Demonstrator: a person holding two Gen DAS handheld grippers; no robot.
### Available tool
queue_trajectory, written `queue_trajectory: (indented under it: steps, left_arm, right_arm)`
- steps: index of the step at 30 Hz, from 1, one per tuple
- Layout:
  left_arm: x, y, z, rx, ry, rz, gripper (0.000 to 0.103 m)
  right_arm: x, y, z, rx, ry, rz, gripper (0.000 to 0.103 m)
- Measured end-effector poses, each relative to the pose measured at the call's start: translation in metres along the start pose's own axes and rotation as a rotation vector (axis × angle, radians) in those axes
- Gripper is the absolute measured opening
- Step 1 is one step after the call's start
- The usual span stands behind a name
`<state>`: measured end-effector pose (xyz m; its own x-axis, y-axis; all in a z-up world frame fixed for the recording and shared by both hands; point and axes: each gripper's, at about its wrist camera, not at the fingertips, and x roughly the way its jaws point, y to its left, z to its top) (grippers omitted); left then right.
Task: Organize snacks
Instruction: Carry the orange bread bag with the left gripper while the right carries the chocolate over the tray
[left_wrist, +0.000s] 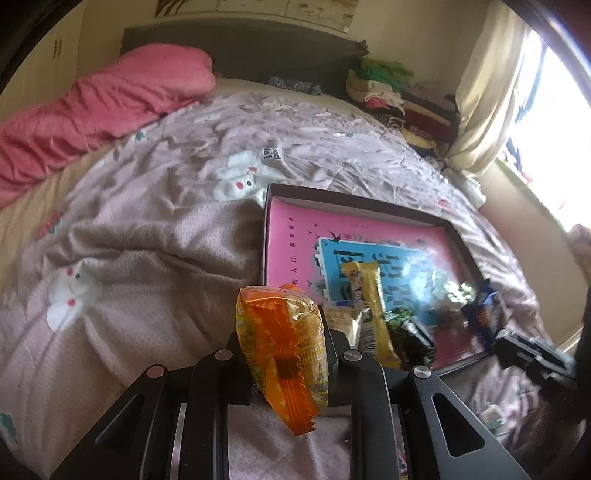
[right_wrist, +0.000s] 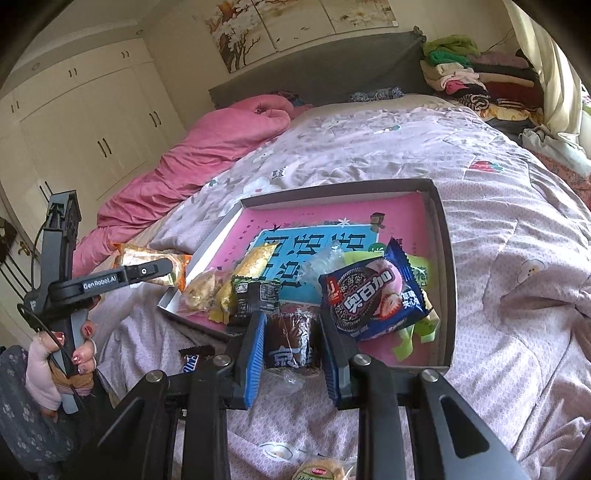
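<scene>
My left gripper (left_wrist: 284, 332) is shut on an orange snack packet (left_wrist: 284, 343), held above the bed just left of the pink-lined box (left_wrist: 354, 199). It also shows in the right wrist view (right_wrist: 168, 271) with the orange packet (right_wrist: 147, 258) at the box's (right_wrist: 441, 236) left edge. My right gripper (right_wrist: 291, 332) is shut on a dark brown wrapped cake (right_wrist: 290, 345) at the box's near edge. In the box lie a blue cookie packet (right_wrist: 373, 295), a yellow bar (right_wrist: 255, 260), a black packet (right_wrist: 255, 297) and a pale packet (right_wrist: 201, 291).
A Snickers bar (right_wrist: 194, 360) lies on the quilt near the box's front left. Another snack packet (right_wrist: 319, 470) lies below my right gripper. A pink duvet (right_wrist: 207, 158) is at the left, folded clothes (right_wrist: 476, 81) at the headboard, a curtain (left_wrist: 487, 92) at the right.
</scene>
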<state>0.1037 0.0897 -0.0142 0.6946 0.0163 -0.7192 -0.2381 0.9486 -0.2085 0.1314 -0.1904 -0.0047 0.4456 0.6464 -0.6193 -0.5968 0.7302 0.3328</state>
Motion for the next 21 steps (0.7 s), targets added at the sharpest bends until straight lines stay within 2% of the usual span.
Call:
queue_trajectory:
  steps: [3, 12, 21]
  left_arm:
    - [0.005, -0.005, -0.001, 0.030, 0.003, 0.025, 0.024]
    - [0.017, -0.010, -0.006, 0.049, 0.035, 0.027, 0.024]
    - [0.021, -0.018, -0.009, 0.080, 0.031, 0.044, 0.024]
  right_arm:
    - [0.004, -0.002, 0.002, 0.002, 0.002, -0.003, 0.028]
    - [0.012, -0.008, 0.005, 0.004, 0.004, -0.027, 0.028]
    - [0.023, -0.011, 0.007, -0.006, 0.004, -0.047, 0.028]
